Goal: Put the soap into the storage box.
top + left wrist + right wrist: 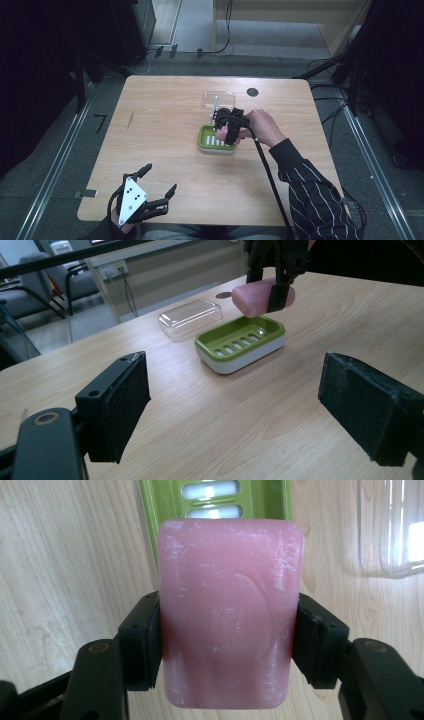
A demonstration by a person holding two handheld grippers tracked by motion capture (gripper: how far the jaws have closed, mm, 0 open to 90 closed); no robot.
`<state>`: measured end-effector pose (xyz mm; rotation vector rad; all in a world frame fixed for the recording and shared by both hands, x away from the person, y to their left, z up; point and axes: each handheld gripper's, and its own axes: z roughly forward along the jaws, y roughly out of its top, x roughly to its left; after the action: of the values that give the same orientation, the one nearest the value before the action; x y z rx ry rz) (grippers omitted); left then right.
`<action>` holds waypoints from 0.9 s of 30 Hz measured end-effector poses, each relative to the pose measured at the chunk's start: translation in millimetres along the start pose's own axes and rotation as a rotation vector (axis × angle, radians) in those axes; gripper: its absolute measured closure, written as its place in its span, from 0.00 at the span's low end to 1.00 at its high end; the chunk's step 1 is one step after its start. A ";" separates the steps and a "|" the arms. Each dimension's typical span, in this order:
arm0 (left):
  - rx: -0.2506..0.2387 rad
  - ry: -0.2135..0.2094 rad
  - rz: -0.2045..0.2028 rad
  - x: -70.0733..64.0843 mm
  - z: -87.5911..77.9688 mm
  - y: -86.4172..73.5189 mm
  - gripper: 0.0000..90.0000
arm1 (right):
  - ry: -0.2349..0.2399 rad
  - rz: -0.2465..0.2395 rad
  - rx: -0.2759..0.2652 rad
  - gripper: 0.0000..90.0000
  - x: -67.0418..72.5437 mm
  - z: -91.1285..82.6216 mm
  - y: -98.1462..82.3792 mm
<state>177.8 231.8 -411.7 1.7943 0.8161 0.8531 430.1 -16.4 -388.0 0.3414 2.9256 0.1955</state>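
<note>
The right hand-held gripper (226, 131) was out over the middle of the worktop (165, 130), and its jaws were clamped on a pink bar of soap (230, 615), one pad pressed flat against each long side. In the right gripper view the bar stood broad between the pads, a faint oval stamp pressed into its face, a little white scuffing along its edges. Below it lay the green soap dish (240, 342), its slotted green tray sitting in a white base. From the left gripper view the soap hung clear above the far end of that dish, not touching it, tilted a little. Just beyond the dish, on the side away from the person, a clear plastic lid (190, 316) rested on the wood, near the dish but apart from it. A small dark round spot (252, 92) marked the worktop farther back toward its far edge.

Down at the near left corner the left hand-held gripper (160, 182) was held low, its jaws spread wide with nothing between them, the grey three-cornered plate on top. It was well apart from the dish. The person's right arm wore a dark striped sleeve (315, 190), and a black cable (270, 175) trailed back from the right gripper.
</note>
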 end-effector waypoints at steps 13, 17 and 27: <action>0.001 0.002 0.001 0.3 -0.1 -0.1 0.15 | 0.005 -0.041 -0.016 0.43 -2.0 5.4 8.4; 0.001 0.001 0.001 0.6 -0.2 -0.1 0.15 | 0.013 -0.058 -0.014 0.43 -2.1 7.4 11.5; 0.002 0.001 0.002 0.7 -0.5 -0.2 0.15 | 0.016 -0.080 -0.021 0.43 -3.8 14.1 17.3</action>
<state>177.8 232.7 -411.5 1.7962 0.8164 0.8551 440.3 0.9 -398.4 0.2204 2.9443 0.2178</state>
